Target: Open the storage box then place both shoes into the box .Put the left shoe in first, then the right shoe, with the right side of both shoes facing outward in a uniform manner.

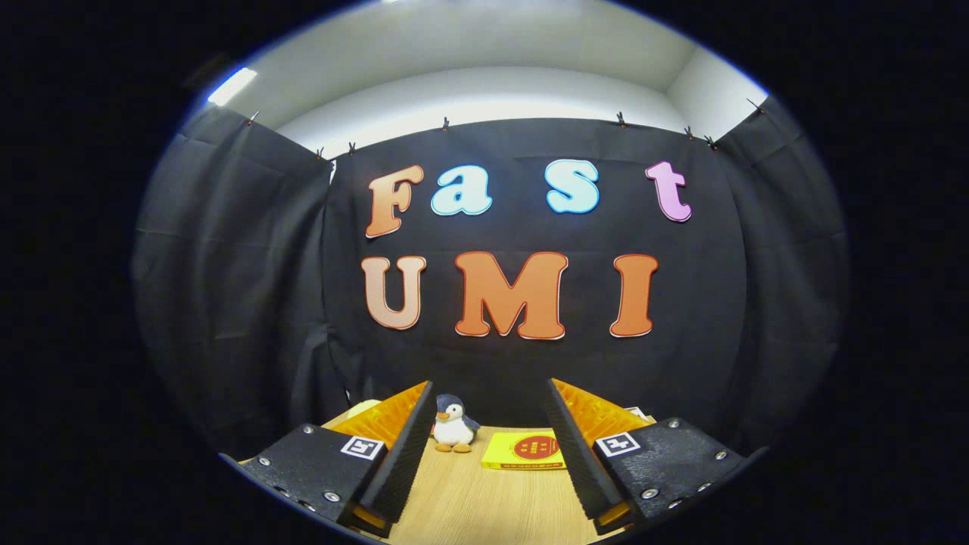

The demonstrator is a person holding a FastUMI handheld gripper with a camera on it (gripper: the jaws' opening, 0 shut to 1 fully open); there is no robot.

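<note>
My gripper (490, 397) is open, its two fingers spread wide over a light wooden table (469, 507), with nothing between them. Beyond the fingertips, near the booth wall, a small plush penguin (453, 425) stands upright by the left finger. A flat yellow box with a red round mark (526, 450) lies on the table just right of the penguin, between the two fingers and ahead of them.
Black cloth walls close the booth at the back and on both sides. The table's wood surface runs from under the fingers to the back wall. A pale corner of something (363, 406) peeks out behind the left finger.
</note>
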